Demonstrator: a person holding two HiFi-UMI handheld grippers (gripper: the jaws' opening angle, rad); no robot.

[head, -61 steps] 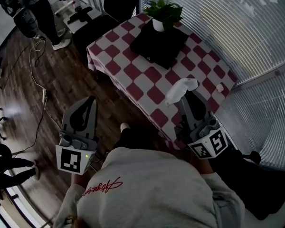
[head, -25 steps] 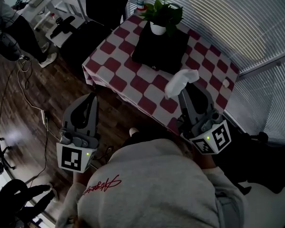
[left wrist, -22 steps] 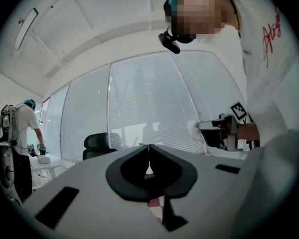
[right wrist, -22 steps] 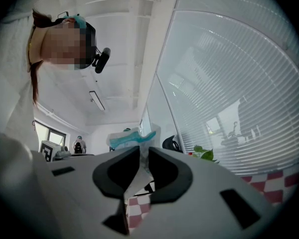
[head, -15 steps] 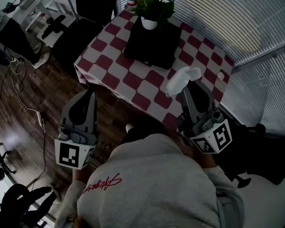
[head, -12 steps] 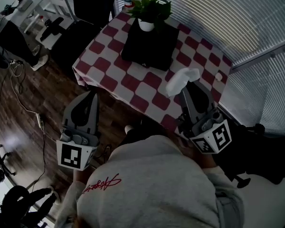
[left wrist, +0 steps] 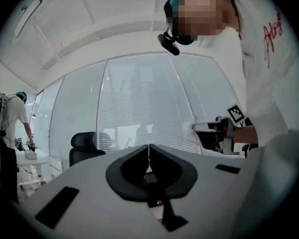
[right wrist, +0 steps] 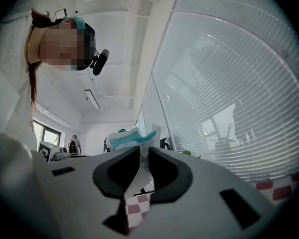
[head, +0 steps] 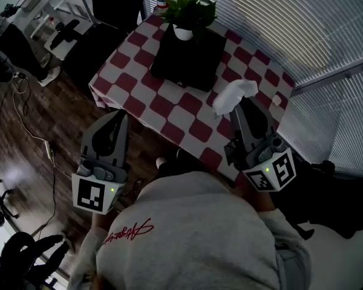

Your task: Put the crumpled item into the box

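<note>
1. The crumpled white item (head: 235, 95), printed with teal, is clamped between the jaws of the right gripper (head: 241, 106), which are closed onto it.
2. The item is held in the air above the near right part of the red-and-white chequered tabletop (head: 169, 104), its loose end sticking out past the jaw tips.
3. The jaws of the left gripper (left wrist: 149, 148) are pressed together with nothing between them. This gripper is held beside the tabletop, over the dark wooden floor (head: 36, 113).
4. The black square box (head: 187, 59) is seen on the far part of the tabletop, well apart from the item.
5. A green plant in a white pot (head: 184, 18) stands at the box's far edge.
</note>
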